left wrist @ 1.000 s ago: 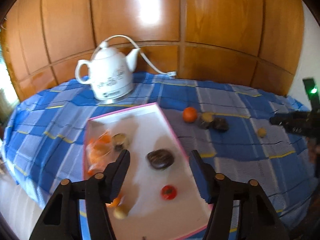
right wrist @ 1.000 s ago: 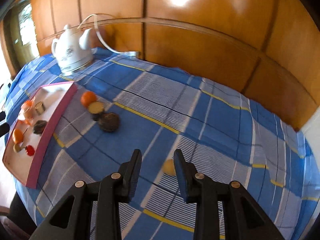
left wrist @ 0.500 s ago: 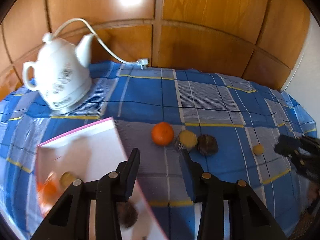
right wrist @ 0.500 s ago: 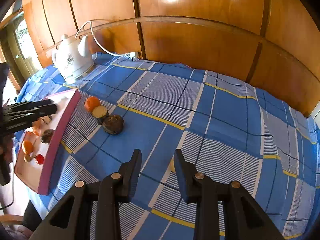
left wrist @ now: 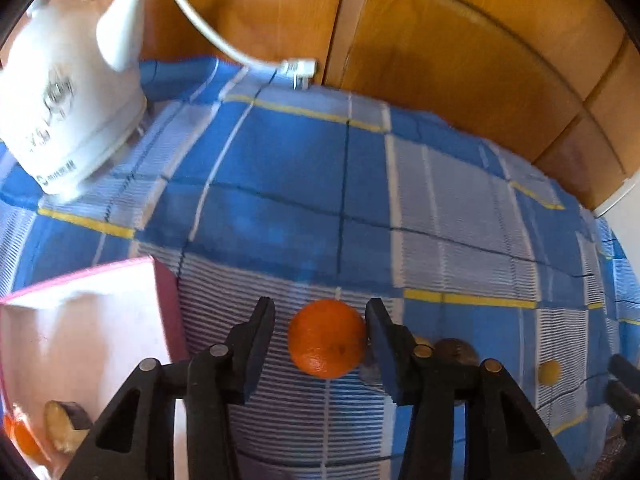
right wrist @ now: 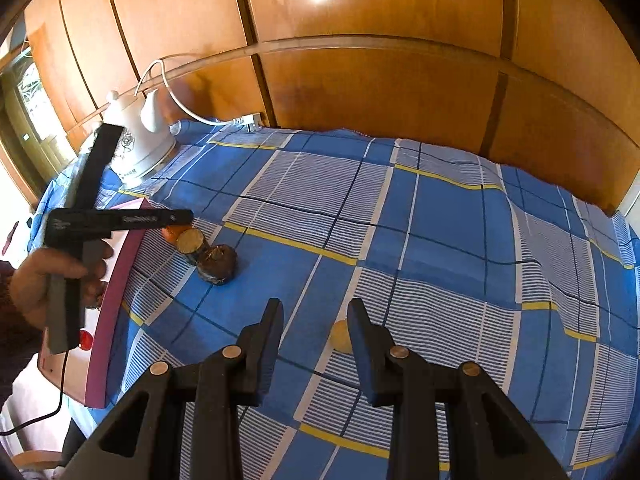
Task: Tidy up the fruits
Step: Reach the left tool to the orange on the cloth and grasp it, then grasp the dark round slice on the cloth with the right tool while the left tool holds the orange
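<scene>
My left gripper is open with an orange on the blue checked cloth between its fingers, the right finger close against it. The pink-rimmed white tray lies to the left and holds a cut fruit and an orange piece. A cut brown fruit and a dark round fruit lie just right of the orange. My right gripper is open above the cloth; a small yellow fruit lies beside its right finger. The left gripper also shows in the right wrist view.
A white electric kettle with a cord stands at the back left of the table. Wooden wall panels close off the far side. A small red fruit lies in the tray. The cloth spreads to the right.
My left gripper has swung right from over the tray and dropped low, so the orange now sits between its fingers. My right gripper has stayed near the small yellow fruit.
</scene>
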`<state>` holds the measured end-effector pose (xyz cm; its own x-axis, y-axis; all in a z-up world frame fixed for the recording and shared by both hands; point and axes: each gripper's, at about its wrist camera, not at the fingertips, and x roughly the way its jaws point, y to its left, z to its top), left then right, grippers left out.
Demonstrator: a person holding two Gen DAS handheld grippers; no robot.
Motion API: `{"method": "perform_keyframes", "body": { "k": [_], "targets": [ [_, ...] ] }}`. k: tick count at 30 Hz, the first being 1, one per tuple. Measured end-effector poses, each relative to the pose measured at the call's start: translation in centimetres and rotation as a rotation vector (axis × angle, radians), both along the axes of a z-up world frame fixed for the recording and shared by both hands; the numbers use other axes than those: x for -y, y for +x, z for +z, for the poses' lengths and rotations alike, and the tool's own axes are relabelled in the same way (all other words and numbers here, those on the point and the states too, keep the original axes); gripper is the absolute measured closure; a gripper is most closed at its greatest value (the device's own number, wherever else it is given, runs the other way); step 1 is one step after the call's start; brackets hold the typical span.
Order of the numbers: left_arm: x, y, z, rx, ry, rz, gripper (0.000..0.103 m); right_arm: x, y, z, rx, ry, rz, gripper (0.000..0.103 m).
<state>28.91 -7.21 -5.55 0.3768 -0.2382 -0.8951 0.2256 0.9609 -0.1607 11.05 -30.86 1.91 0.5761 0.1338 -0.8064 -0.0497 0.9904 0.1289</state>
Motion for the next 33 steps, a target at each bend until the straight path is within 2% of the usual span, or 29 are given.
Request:
{"method": "perform_keyframes", "body": {
  "k": [2,5,7,10,14,18,21,25,29,33],
  "targets": [
    [0.2,-0.3,0.0,0.037,0.03,-0.017,0.064,0.2,0.1,0.2,0.008,0.002,-0.008,0.069],
    [0.0,-0.8,0.2,0.052,0.021,-0.022,0.064,1.3,0.0,0.8,0.035,0.024,-0.049,0.07],
    [-0.2,-1.6,0.9,0.092,0.034,-0.026,0.064,2.6,-0.1,1.1,0.044,0.049,-0.096,0.07],
    [-1.0,-3.2,2.4,0.14,-0.005,-0.025,0.064,4.4,-0.1,1.2,0.053,0.064,-0.178,0.07],
    [-0.7,-7.6,4.5,0.222,-0.014,-0.089,0.064,7.1,0.0,0.5,0.015,0.122,-0.291,0.07],
    [0.5,-13.6,5.2,0.278,-0.019,-0.183,0.064,7.8,0.1,-0.4,-0.025,0.152,-0.309,0.07],
    [1.0,-17.7,4.4,0.297,-0.016,-0.234,0.064,7.0,0.4,-0.9,-0.047,0.158,-0.268,0.07],
    [2.0,-22.4,2.9,0.298,0.001,-0.297,0.064,4.3,0.8,-1.6,-0.077,0.196,-0.12,0.07],
    [2.7,-25.1,0.9,0.306,0.036,-0.347,0.064,0.4,0.6,-2.1,-0.085,0.15,0.024,0.07],
    [2.4,-26.0,-0.6,0.311,0.039,-0.351,0.064,-2.2,0.1,-2.7,-0.097,0.133,0.133,0.07]
  ]
}}
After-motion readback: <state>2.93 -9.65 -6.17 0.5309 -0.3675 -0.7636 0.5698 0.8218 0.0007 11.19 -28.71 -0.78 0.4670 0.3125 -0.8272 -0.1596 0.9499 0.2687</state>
